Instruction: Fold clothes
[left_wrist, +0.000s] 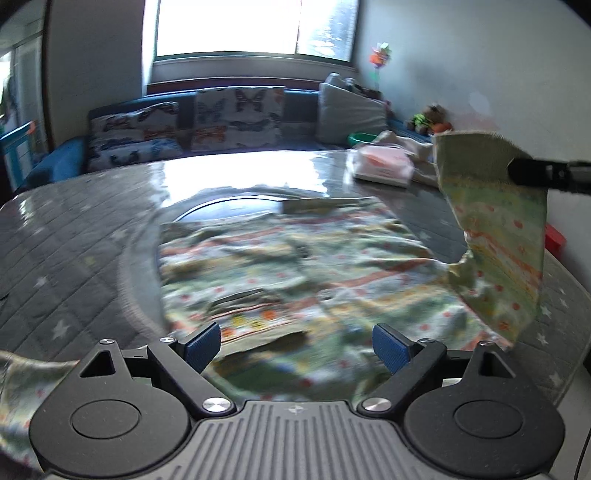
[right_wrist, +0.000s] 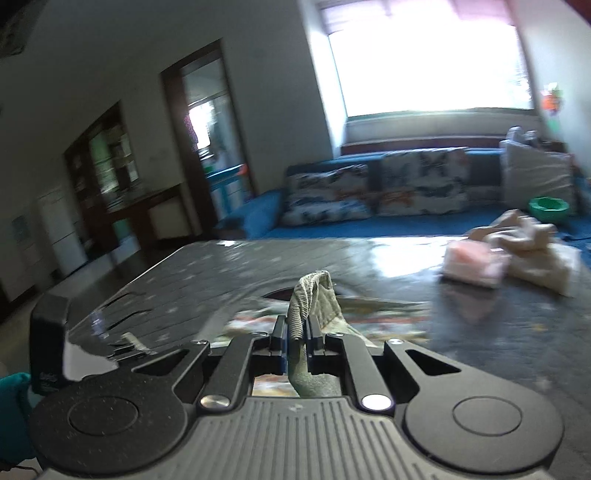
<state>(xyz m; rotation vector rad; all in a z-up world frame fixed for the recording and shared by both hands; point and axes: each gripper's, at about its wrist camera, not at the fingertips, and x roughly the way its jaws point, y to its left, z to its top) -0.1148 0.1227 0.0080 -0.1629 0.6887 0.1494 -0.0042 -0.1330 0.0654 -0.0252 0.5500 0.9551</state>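
Blue pads (left_wrist: 203, 347) of the left gripper (left_wrist: 295, 349) sit at the bottom of the left view, spread wide with nothing between them. Just beyond them the garment (left_wrist: 295, 266), green with orange and yellow print, lies rumpled across the middle of the frame on the grey quilted surface (left_wrist: 74, 240). One part of it, perhaps a sleeve, is lifted at the right edge, hanging from the right gripper (left_wrist: 517, 171), which enters from the right.

Low in the centre of the right view, the right gripper (right_wrist: 297, 332) is clenched on a ribbed cuff of the garment (right_wrist: 314, 291), which sticks up between the fingers. A pink pack (right_wrist: 472, 264) and cream cloths (right_wrist: 524, 240) rest on the surface (right_wrist: 221, 280) at the right. A blue sofa (right_wrist: 266, 214) with butterfly cushions (right_wrist: 417, 181) stands beyond, under a bright window (right_wrist: 424, 62).
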